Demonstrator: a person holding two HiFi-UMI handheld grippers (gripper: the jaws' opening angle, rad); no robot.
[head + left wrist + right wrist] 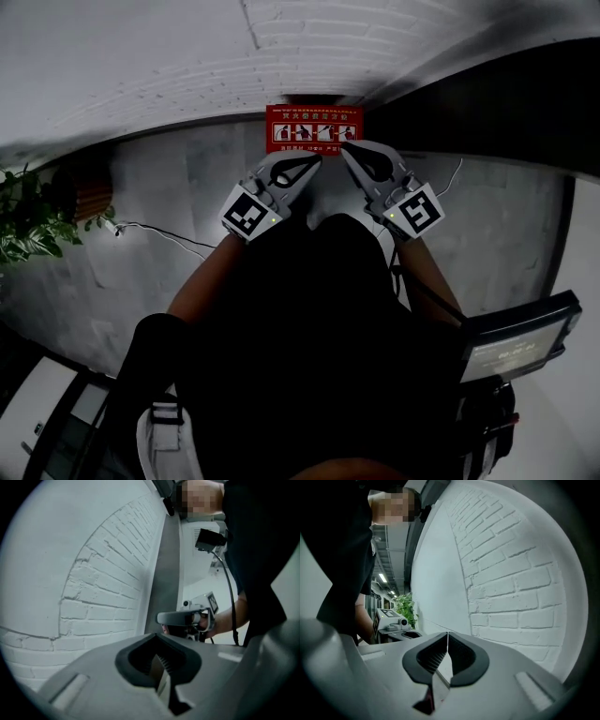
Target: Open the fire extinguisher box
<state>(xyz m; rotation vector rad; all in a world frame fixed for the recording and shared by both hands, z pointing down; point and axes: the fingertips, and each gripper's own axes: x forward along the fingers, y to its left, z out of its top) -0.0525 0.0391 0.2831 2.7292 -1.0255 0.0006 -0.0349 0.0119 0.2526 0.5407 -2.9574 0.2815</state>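
Print on the red rectangular box with white pictograms (314, 129), far ahead, is too small to read. The green leafy plant (28, 220) is cut off by the left edge. The person's dark clothing (309, 328) hides the near part of the grey floor (178, 197).

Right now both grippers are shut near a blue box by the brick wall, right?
No: the box is red, not blue, as the head view shows. The left gripper and right gripper are both shut near it, by the brick wall.

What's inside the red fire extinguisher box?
Nothing inside shows: the red box with white pictogram label appears closed, only its labelled face visible. The left gripper and right gripper, both shut, sit at its near edge.
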